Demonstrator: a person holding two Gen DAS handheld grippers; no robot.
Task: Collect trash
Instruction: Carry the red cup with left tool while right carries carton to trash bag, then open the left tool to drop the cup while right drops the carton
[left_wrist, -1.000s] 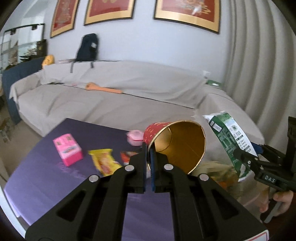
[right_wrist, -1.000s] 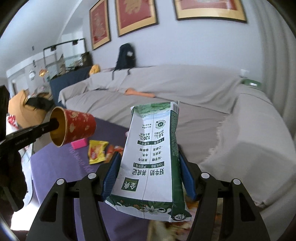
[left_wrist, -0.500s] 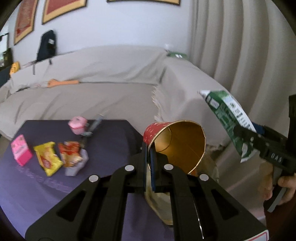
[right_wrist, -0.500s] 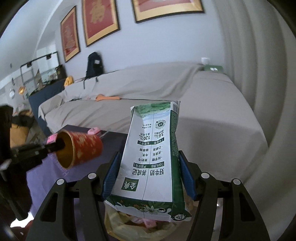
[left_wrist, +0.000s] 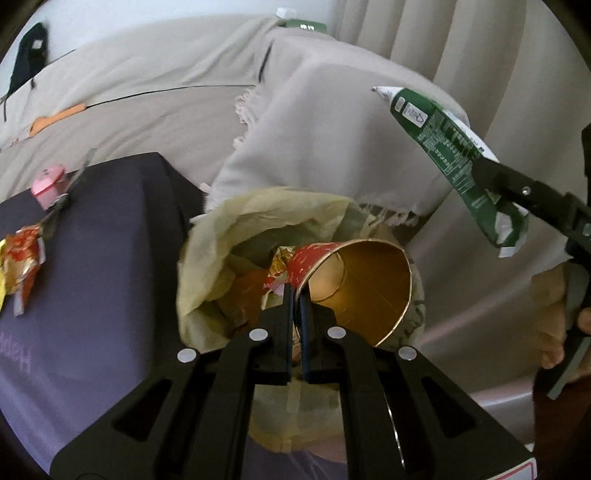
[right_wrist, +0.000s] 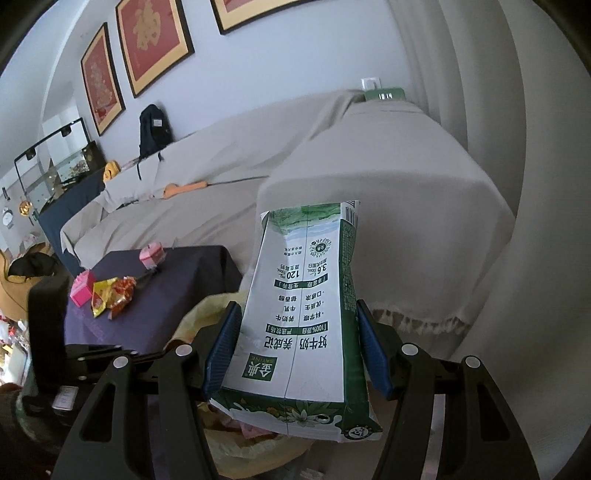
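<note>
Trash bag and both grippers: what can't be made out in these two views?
- Trash bag: its bottom is hidden in the left wrist view by the left gripper and paper cup; the milk carton covers most of it in the right wrist view.
- Bag contents: crumpled and shadowed, unidentifiable.
- Right gripper: its body is cut off by the left view's edge.

Black plastic tongs (left_wrist: 295, 295) with blue pads (right_wrist: 223, 347) (round silver screws on each finger), triangular cut-outs.
</note>
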